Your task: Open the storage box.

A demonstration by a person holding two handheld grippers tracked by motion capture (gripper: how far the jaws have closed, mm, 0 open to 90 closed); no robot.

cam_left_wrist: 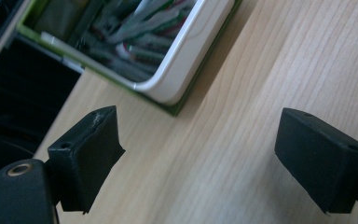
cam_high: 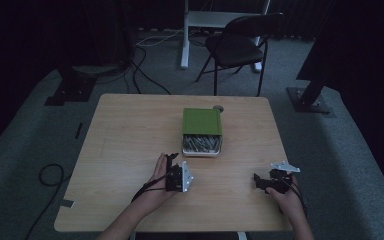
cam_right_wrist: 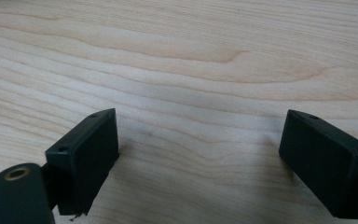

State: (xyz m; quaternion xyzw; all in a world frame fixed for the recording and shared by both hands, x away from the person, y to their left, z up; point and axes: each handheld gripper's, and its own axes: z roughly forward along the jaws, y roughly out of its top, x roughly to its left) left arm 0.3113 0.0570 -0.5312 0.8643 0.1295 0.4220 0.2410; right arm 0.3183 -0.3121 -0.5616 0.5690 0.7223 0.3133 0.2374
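Note:
A green box [cam_high: 202, 122] lies near the middle of the wooden table [cam_high: 125, 140], its lid pushed back off a white tray [cam_high: 201, 145] that holds several pen-like items. The same white tray [cam_left_wrist: 186, 65] fills the upper left of the left gripper view. My left gripper [cam_high: 172, 161] hovers just in front of and left of the box, and its jaws stand open over bare wood [cam_left_wrist: 200, 154]. Held near the table's front right, my right gripper [cam_high: 258, 181] is open too, with nothing but tabletop between its jaws [cam_right_wrist: 200, 158].
A small round object [cam_high: 218, 108] sits just behind the box. Beyond the table stand a black folding chair [cam_high: 240, 45] and a white desk leg [cam_high: 184, 35]. Cables [cam_high: 50, 175] trail on the carpet at the left.

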